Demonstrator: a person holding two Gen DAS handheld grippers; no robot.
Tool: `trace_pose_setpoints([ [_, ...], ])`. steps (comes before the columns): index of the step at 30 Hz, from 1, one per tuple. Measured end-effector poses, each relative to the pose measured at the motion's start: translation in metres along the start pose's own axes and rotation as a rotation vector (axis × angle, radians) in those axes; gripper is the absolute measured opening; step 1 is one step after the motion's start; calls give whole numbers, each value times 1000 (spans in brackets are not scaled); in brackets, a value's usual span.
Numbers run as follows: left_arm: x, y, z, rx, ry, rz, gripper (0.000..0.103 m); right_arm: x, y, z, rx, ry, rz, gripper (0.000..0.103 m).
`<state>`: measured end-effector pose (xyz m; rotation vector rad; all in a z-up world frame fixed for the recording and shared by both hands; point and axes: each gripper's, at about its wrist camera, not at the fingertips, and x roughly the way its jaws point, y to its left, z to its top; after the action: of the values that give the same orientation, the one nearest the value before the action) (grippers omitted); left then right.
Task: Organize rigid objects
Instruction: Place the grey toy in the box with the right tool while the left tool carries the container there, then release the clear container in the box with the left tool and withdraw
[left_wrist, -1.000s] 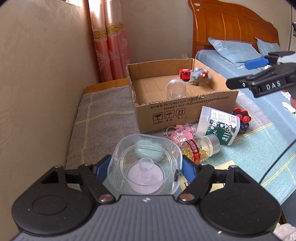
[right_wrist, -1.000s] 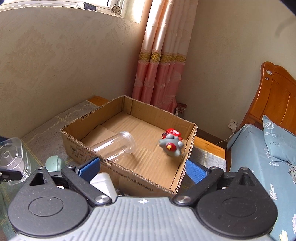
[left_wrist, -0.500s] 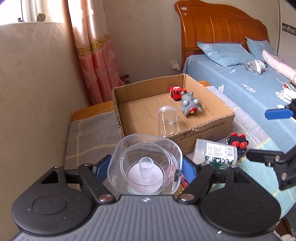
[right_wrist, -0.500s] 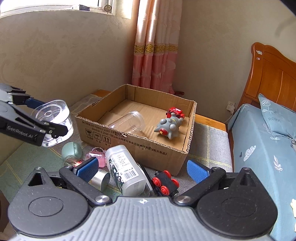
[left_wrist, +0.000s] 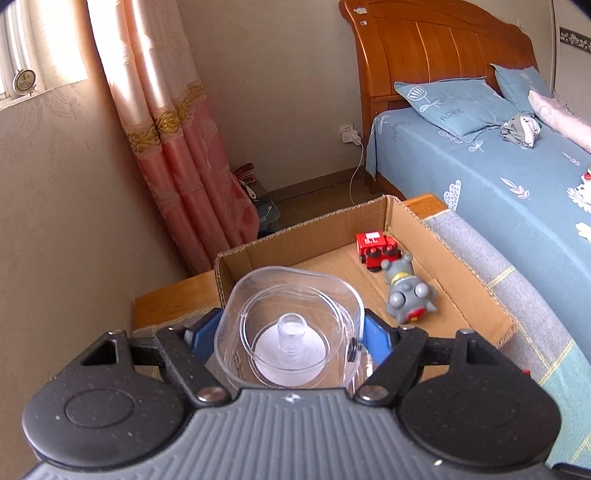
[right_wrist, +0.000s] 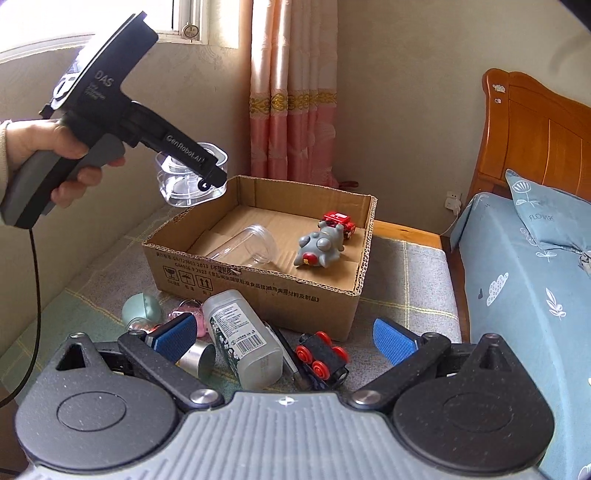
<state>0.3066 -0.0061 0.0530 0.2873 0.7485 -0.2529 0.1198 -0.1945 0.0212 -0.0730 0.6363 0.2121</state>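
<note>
My left gripper (left_wrist: 291, 334) is shut on a clear plastic container (left_wrist: 290, 328) and holds it in the air above the near left corner of the cardboard box (left_wrist: 476, 280). In the right wrist view the container (right_wrist: 188, 184) hangs above the box (right_wrist: 258, 291). Inside the box lie a clear jar (right_wrist: 245, 247), a grey toy animal (right_wrist: 319, 249) and a red toy car (right_wrist: 338, 221). My right gripper (right_wrist: 284, 336) is open and empty, above a white bottle (right_wrist: 242, 343) and a black toy train (right_wrist: 325, 360).
In front of the box lie a green round object (right_wrist: 142, 308), a pink keychain (right_wrist: 188, 312) and a silver-capped bottle (right_wrist: 195, 356). A bed (right_wrist: 524, 295) runs along the right. A wall and pink curtain (right_wrist: 291, 92) stand behind the box.
My left gripper has risen and moved forward with the clear container, from low over the mat to above the box's left corner. My right gripper has pulled back from the box.
</note>
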Motion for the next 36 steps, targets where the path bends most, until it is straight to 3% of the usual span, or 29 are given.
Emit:
trace_pose_setpoints([
  [4, 23, -1, 15, 20, 8, 19, 78, 1, -10, -3, 25, 11, -17, 103],
  [6, 31, -1, 20, 17, -14, 29, 82, 3, -14, -5, 36, 19, -22, 103],
  [8, 34, 0, 22, -3, -26, 52, 94, 2, -16, -6, 45, 21, -29, 103],
  [13, 29, 2, 13, -15, -30, 47, 95, 3, -21, -10, 65, 27, -30, 103],
  [27, -21, 1, -45, -64, -86, 60, 99, 11, -26, -20, 96, 63, -59, 103],
  [36, -43, -10, -116, -172, -57, 111, 100, 29, -35, -32, 153, 105, -87, 103],
])
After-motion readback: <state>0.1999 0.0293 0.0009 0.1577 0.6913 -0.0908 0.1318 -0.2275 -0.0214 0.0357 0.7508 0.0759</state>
